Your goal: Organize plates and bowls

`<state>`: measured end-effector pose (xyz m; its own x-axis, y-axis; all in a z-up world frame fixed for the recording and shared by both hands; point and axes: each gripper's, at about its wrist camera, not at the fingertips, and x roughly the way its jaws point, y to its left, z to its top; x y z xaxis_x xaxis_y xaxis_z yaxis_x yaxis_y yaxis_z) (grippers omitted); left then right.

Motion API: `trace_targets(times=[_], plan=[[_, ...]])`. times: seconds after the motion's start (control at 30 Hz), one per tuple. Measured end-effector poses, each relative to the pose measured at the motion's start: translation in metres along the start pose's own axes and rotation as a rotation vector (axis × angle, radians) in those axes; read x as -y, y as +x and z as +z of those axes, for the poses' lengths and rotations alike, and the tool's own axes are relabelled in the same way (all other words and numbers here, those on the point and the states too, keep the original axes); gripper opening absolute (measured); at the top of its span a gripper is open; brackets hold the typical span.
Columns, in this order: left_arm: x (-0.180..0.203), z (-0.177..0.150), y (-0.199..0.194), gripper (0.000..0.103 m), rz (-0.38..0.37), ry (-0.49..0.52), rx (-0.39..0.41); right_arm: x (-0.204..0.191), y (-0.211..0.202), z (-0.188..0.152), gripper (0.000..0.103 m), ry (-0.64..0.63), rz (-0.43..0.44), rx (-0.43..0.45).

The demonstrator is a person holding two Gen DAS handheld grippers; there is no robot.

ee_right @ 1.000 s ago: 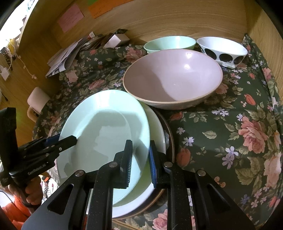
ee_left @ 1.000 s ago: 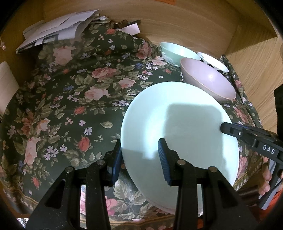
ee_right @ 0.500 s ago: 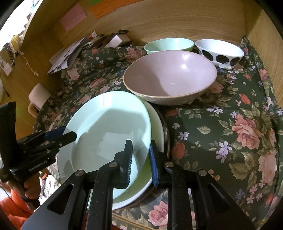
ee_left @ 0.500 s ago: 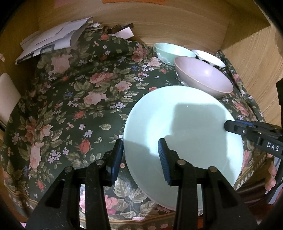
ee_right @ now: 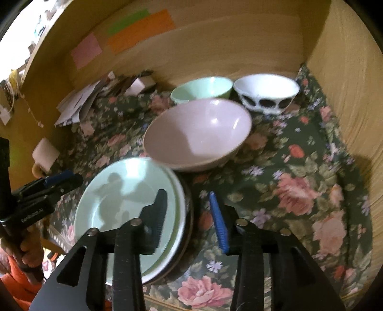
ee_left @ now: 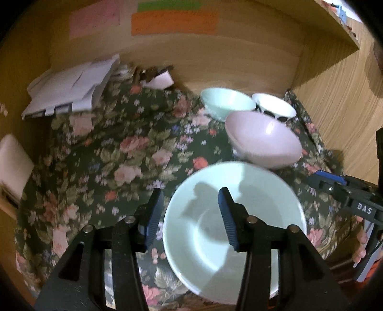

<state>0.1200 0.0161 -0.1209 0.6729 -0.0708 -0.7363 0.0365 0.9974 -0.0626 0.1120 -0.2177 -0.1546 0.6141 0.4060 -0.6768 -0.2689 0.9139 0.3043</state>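
On right tool [ee_left: 344,191], "DAS" label [ee_left: 363,208].

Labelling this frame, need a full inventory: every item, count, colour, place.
plates: at least three stacked, mint on top, near edge of cloth
pink bowl: one, behind the plates
mint bowl: one, at the back wall
spotted bowl: one, white with black spots, right of the mint bowl
cloth: one, dark floral, covers the surface
papers: one pile, white, back left corner
notes: three, pink, green, orange, on the back wall
left gripper: black, blue pads, open, above the plates' left rim
right gripper: black, blue pads, open, above the plates' right rim; both jaws have just been opening
hand: one, holds the left gripper
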Motion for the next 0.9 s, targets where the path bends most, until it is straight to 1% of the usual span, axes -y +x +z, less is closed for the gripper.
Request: trace_targets(times=[0.03, 0.07, 0.13, 0.2, 0.3, 0.37, 0.47, 0.53, 0.6, 0.63, 0.7, 0.8, 0.9], plan=[[0.002, 0.005, -0.001, 0.055, 0.001, 0.003, 0.008, 0.001, -0.004, 0.002, 0.047, -0.002, -0.005, 0.013], [0.004, 0.01, -0.001, 0.057, -0.002, 0.005, 0.016, 0.002, -0.007, 0.005, 0.053, -0.004, -0.011, 0.03], [0.007, 0.019, -0.001, 0.061, -0.008, 0.008, 0.029, 0.003, -0.014, 0.012, 0.06, -0.007, -0.025, 0.066], [0.012, 0.028, 0.002, 0.062, -0.014, 0.012, 0.037, 0.005, -0.021, 0.019, 0.062, -0.007, -0.031, 0.104], [0.019, 0.039, 0.007, 0.064, -0.021, 0.026, 0.043, 0.008, -0.027, 0.026, 0.065, -0.009, -0.034, 0.132], [0.024, 0.047, 0.013, 0.066, -0.024, 0.034, 0.046, 0.01, -0.028, 0.031, 0.073, -0.012, -0.045, 0.15], [0.03, 0.057, 0.025, 0.066, -0.036, 0.04, 0.028, 0.014, -0.028, 0.037, 0.075, -0.016, -0.061, 0.171], [0.035, 0.064, 0.037, 0.066, -0.047, 0.04, 0.005, 0.017, -0.025, 0.041, 0.075, -0.02, -0.065, 0.173], [0.038, 0.068, 0.047, 0.066, -0.058, 0.045, -0.012, 0.022, -0.021, 0.044, 0.078, -0.015, -0.068, 0.171], [0.041, 0.071, 0.054, 0.067, -0.072, 0.052, -0.02, 0.024, -0.017, 0.046, 0.08, -0.01, -0.067, 0.166], [0.044, 0.073, 0.063, 0.067, -0.079, 0.062, -0.031, 0.029, -0.009, 0.049, 0.08, -0.002, -0.065, 0.157], [0.051, 0.076, 0.08, 0.067, -0.07, 0.081, -0.054, 0.034, 0.002, 0.052, 0.08, 0.002, -0.072, 0.141], [0.054, 0.079, 0.098, 0.067, -0.067, 0.077, -0.089, 0.04, 0.017, 0.056, 0.08, 0.015, -0.064, 0.113]])
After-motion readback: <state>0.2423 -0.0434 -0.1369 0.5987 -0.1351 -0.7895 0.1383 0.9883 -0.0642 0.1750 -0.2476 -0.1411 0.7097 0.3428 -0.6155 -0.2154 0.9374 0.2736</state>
